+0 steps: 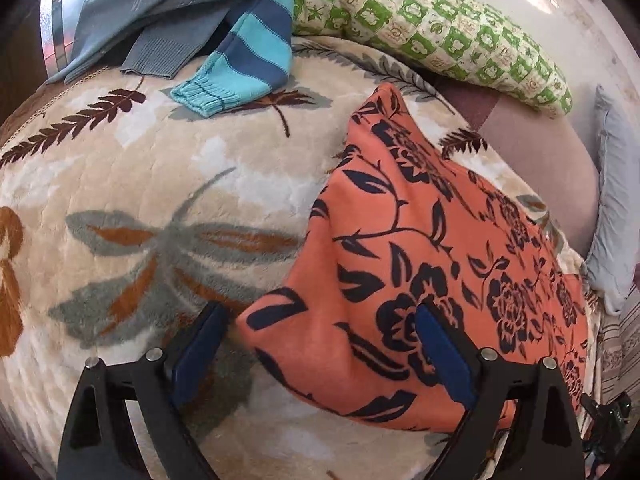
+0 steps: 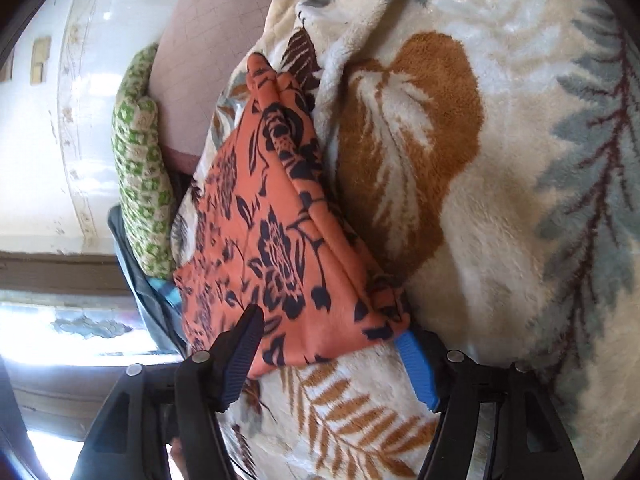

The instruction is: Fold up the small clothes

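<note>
An orange garment with a dark floral print (image 1: 420, 240) lies folded on a plush leaf-patterned blanket (image 1: 160, 200). In the left wrist view my left gripper (image 1: 320, 320) stands open over the garment's near left corner: one finger is beside the edge, the other rests above the cloth. In the right wrist view the same garment (image 2: 260, 220) shows layered folds. My right gripper (image 2: 332, 336) is open astride its near edge, the blue pads touching the cloth at each side without pinching it.
A blue-striped knit sleeve (image 1: 248, 52) and a grey garment (image 1: 160, 0) lie piled at the far edge of the blanket. A green-checked pillow (image 1: 440, 28) lies behind them, a pale blue pillow (image 1: 612, 200) is at the right, and bare mauve mattress (image 1: 540, 152) shows between.
</note>
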Motion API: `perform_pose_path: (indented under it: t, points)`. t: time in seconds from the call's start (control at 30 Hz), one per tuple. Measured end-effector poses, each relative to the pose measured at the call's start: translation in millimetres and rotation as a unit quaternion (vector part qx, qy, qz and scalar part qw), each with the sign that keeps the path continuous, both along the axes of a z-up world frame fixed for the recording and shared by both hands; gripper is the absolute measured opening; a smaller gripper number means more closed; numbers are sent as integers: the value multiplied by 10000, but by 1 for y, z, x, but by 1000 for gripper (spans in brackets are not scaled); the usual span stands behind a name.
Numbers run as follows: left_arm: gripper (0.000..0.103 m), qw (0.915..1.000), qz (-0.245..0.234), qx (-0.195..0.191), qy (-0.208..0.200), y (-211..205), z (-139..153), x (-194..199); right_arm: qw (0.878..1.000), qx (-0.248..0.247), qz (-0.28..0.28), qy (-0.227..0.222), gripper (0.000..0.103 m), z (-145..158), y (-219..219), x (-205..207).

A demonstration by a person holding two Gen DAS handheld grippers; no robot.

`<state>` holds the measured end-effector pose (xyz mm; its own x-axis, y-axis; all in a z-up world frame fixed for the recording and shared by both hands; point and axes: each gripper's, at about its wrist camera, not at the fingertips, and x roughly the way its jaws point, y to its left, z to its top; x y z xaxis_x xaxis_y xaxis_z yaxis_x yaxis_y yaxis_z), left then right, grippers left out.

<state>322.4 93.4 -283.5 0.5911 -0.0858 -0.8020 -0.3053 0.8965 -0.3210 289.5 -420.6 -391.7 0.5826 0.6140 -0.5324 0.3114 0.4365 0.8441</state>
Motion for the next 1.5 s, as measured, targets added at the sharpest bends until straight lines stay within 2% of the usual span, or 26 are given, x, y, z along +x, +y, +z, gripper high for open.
perform_pose_path:
  t: [0.03, 0.07, 0.13, 0.17, 0.2, 0.23, 0.33, 0.4, 0.57, 0.73, 1.0, 1.1, 1.23, 1.27, 1.33, 1.4, 1.43, 1.47, 1.5]
  points:
    - [78, 9999, -48, -81, -75, -3, 0, 2, 9999, 67, -75, -68, 70, -1, -1, 1]
    - [63, 9998, -100, -87, -114, -7, 1, 4, 9998, 102, -129, -130, 70, -2, -1, 3]
    - [55, 9995, -134, 224, -196, -14, 1, 6, 9996, -48, -152, -216, 67, 0, 3, 9]
    - [48, 9990, -185, 344, -214, -18, 0, 8, 9995, -203, -149, -208, 58, 2, 6, 12]
    - [46, 9987, -197, 408, -225, -20, -1, 9, 9990, -384, -135, -162, 39, 1, 7, 15]
    - [45, 9985, -184, 445, -252, -22, -1, 9, 9988, -460, -143, -120, 34, -1, 8, 18]
    - [35, 9979, -217, 514, -323, -23, 2, 9, 9982, -534, -214, -147, 30, 0, 9, 20]
    - [21, 9980, -166, 407, -446, -20, 5, 6, 9964, -785, -185, -249, 27, 9, 13, 21]
    - [16, 9958, -326, 283, -810, -19, 24, -5, 9915, -972, -255, -825, 24, 35, 14, 14]
    - [15, 9923, -516, 96, -1118, -16, 46, -25, 9833, -1264, -222, -1293, 23, 61, 29, 2]
    - [14, 9916, -446, -26, -1215, 15, 58, -100, 9791, -1463, -155, -1404, 23, 77, 41, -38]
    - [14, 9930, -453, 17, -1088, 22, 48, -140, 9802, -1472, -84, -1322, 23, 70, 41, -68]
    - [14, 9966, -558, 188, -580, 25, 18, -179, 9837, -1524, 185, -934, 23, 50, 44, -105]
    - [16, 9974, -519, 222, -457, 28, 11, -183, 9839, -1566, 259, -817, 23, 45, 45, -111]
    - [26, 9987, -276, 380, -213, 36, 2, -188, 9812, -1817, 486, -432, 27, 35, 48, -116]
    - [35, 9983, 43, 516, -256, 42, 12, -194, 9775, -2046, 510, -37, 34, 31, 47, -118]
    - [37, 9971, 114, 654, -371, 43, 23, -198, 9782, -2021, 471, 26, 37, 34, 44, -121]
    - [45, 9947, 154, 871, -528, 42, 35, -202, 9778, -2052, 425, 42, 46, 39, 41, -124]
    - [60, 9912, 187, 1119, -689, 39, 47, -206, 9747, -2208, 333, 14, 57, 49, 37, -128]
